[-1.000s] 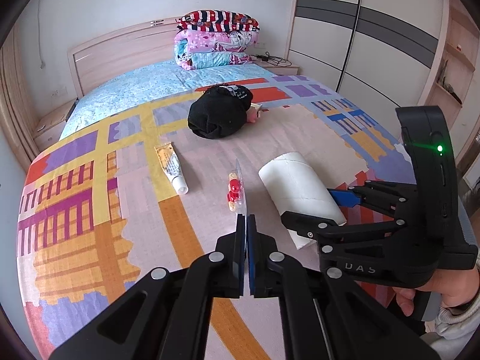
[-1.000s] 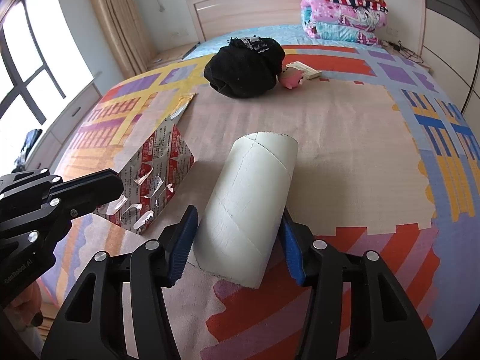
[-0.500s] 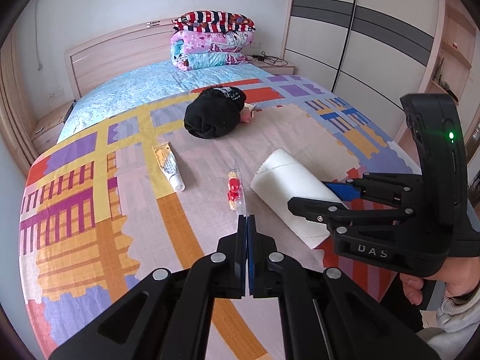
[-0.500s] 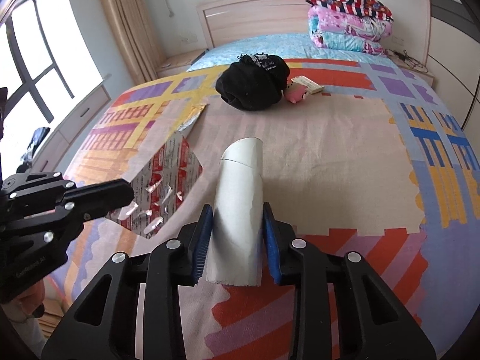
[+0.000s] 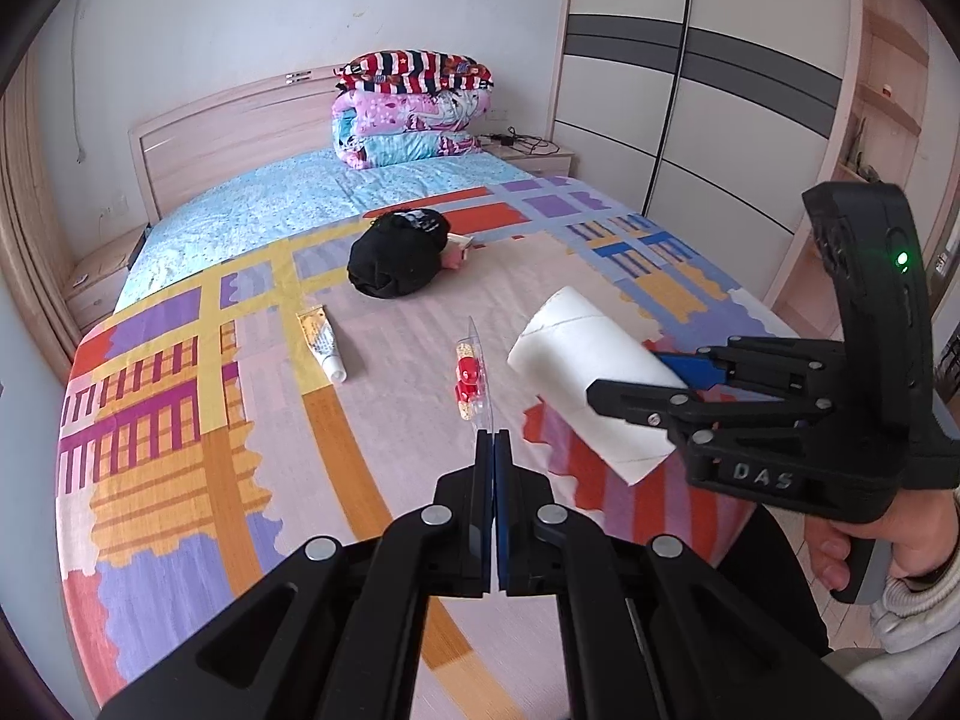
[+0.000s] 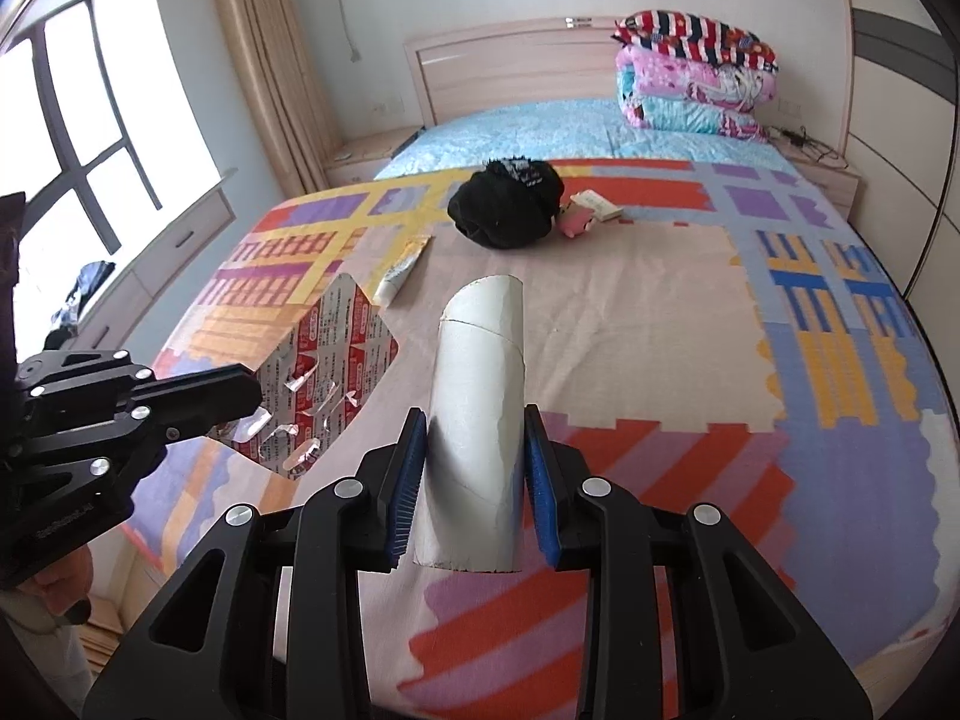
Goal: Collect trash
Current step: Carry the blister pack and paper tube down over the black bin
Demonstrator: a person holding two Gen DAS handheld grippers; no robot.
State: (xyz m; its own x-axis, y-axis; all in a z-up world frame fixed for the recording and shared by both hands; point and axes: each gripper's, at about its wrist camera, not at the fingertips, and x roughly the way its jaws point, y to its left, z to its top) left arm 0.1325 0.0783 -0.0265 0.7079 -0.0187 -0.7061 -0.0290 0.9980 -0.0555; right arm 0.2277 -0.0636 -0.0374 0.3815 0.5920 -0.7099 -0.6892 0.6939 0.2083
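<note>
**Mia:** What does the right claw (image 6: pixel 474 474) have?

**Dad:** It is squeezing the white cardboard tube (image 6: pixel 480 420) from both sides, up off the bed (image 6: pixel 690 312). The left claw (image 5: pixel 493 516) is pinched tight on the edge of the pill sheet (image 6: pixel 327 372), which is in the air too.

**Mia:** How do we do it well?

**Dad:** I think: hold both firm, but don't crush the tube. Carry them level to the trash. The little tube of cream (image 5: pixel 323 343) lies farther out on the bed, near the black bundle (image 5: pixel 399 261). Maybe that comes next.

Home bedroom: bed (image 5: pixel 384 396), wardrobe (image 5: pixel 690 108)
</note>
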